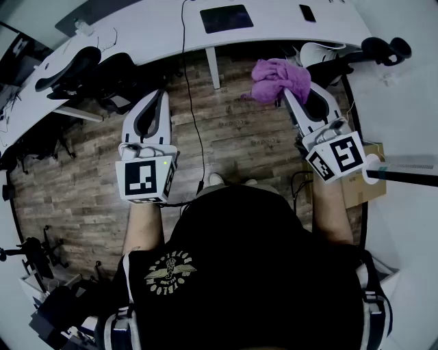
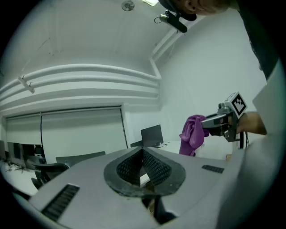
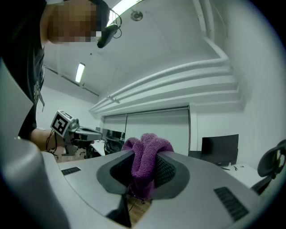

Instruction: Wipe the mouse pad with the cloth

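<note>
Ahead, the mouse pad (image 1: 226, 18) lies at top centre, up-left of my right gripper (image 1: 286, 93), which pinches the purple cloth (image 1: 277, 76). My left gripper (image 1: 161, 96), jaws pressed together on nothing, is farther off.

Office setting, identified by a long white bench (image 1: 154, 31) at which black swivel chairs (image 1: 68, 72) are drawn up, a dark monitor (image 3: 219, 150) seen in the background, and a wood-plank floor (image 1: 239, 143) crossed by a trailing cable (image 1: 194, 102).
</note>
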{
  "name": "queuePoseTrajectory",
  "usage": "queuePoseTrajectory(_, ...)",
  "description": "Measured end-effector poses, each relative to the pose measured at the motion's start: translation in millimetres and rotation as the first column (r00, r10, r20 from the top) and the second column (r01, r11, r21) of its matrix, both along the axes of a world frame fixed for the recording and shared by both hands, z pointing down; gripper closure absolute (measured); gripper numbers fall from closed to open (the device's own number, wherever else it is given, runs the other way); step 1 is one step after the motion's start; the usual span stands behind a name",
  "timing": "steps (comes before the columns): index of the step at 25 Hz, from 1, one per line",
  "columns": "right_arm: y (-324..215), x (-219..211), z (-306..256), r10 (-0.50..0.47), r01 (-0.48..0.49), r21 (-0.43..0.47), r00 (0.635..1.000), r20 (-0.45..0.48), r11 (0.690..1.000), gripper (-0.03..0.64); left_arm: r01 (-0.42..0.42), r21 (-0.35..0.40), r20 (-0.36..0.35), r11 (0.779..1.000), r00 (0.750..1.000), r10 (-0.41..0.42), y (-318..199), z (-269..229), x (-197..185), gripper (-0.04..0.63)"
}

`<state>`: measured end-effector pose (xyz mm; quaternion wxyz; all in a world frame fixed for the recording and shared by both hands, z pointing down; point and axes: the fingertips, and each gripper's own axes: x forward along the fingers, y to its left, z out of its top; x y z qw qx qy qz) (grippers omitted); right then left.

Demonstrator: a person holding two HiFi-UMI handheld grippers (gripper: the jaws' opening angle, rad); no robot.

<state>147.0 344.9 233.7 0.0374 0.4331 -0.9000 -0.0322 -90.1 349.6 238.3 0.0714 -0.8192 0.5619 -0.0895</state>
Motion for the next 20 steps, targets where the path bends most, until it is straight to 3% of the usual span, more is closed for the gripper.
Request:
queuePoseTrajectory(8, -7.5, -39.9, 13.3, 0.043, -0.043, -0.027, 0.999, -0.002, 0.999, 0.534, 0.007, 0.048, -0.066, 0.999, 0.998, -0.004, -21.6, 2.0, -56.4, 0.592)
queuePoseTrajectory(20, -65.1, -45.9, 34.7, 0.046, -0.046, -0.08, 0.999, -0.001, 0.996, 0.534, 0.039, -0.023, -0.077, 0.999, 0.996, -0.041, -69.6, 37.9, -86.1, 0.592)
